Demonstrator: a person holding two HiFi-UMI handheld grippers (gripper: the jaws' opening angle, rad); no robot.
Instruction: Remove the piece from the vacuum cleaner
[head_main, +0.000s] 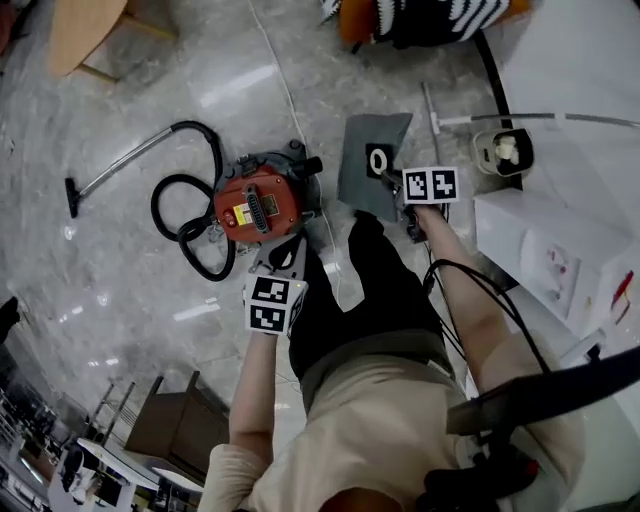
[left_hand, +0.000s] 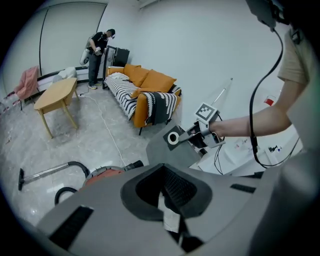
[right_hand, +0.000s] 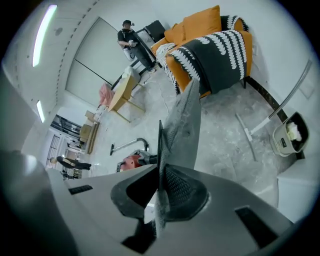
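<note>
The red vacuum cleaner (head_main: 258, 205) lies on the marble floor with its black hose (head_main: 185, 225) coiled at its left. It also shows low in the left gripper view (left_hand: 102, 173) and small in the right gripper view (right_hand: 131, 162). My right gripper (head_main: 388, 178) is shut on a grey dust bag (head_main: 372, 160), lifted clear to the right of the cleaner. The bag (right_hand: 184, 122) runs edge-on between the pads; its collar ring faces the left gripper view (left_hand: 173, 139). My left gripper (head_main: 283, 258) hovers just below the cleaner, shut and holding nothing (left_hand: 167, 200).
An orange sofa (left_hand: 150, 92) with a striped blanket stands by the wall. A wooden table (left_hand: 55, 95) is at the left and a person (left_hand: 97, 50) stands at the back. A white cabinet (head_main: 550, 250) and a white appliance (head_main: 503, 150) are on the right. A thin cable (head_main: 285, 90) crosses the floor.
</note>
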